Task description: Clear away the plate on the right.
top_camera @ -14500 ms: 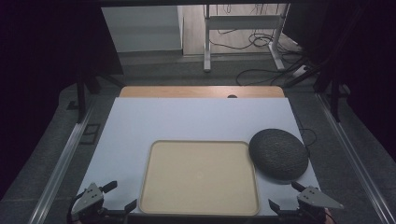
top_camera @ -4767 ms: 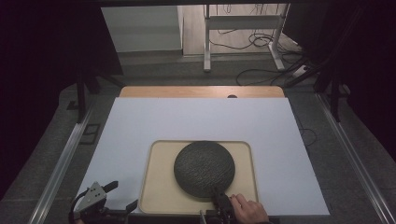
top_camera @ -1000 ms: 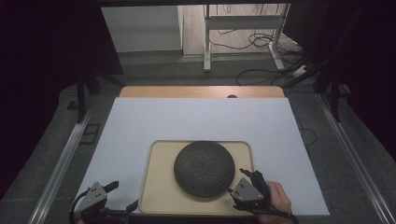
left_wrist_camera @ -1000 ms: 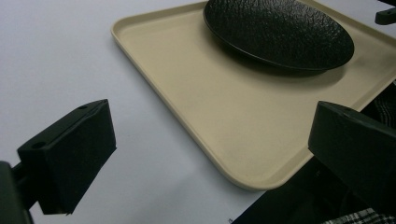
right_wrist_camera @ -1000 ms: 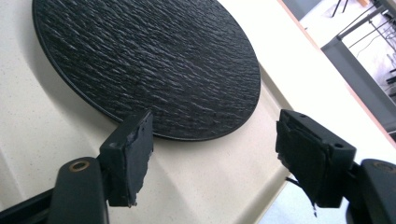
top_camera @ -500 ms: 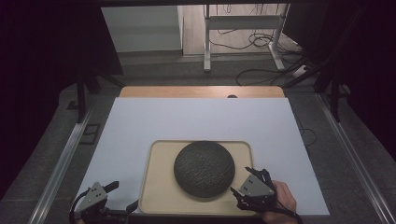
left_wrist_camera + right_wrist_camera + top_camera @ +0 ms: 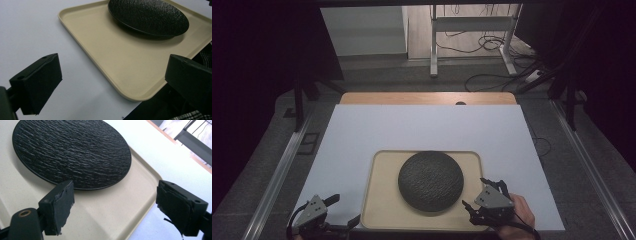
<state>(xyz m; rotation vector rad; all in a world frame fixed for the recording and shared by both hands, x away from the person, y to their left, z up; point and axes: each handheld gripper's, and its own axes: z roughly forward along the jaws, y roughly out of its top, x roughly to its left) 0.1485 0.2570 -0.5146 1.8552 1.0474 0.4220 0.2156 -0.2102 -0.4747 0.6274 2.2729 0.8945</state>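
On the white-covered worktop (image 7: 422, 127), a beige rectangular plastic tray (image 7: 384, 200) with rounded corners lies near the person's edge, and a round black plate with a rough, slate-like texture (image 7: 430, 180) rests flat on it, slightly right of the tray's middle. The right gripper (image 7: 484, 196) sits at the tray's near right corner, just beside the plate's rim but not touching it; in the right gripper view its jaws stand wide apart and hold nothing, one above the tray just short of the plate (image 7: 72, 152), the other out over the tray's rim (image 7: 147, 195). The left gripper (image 7: 343, 211) waits by the tray's near left corner, low over the worktop, its jaws likewise spread wide and empty, with the tray's corner (image 7: 135, 92) lying between them in the left gripper view.
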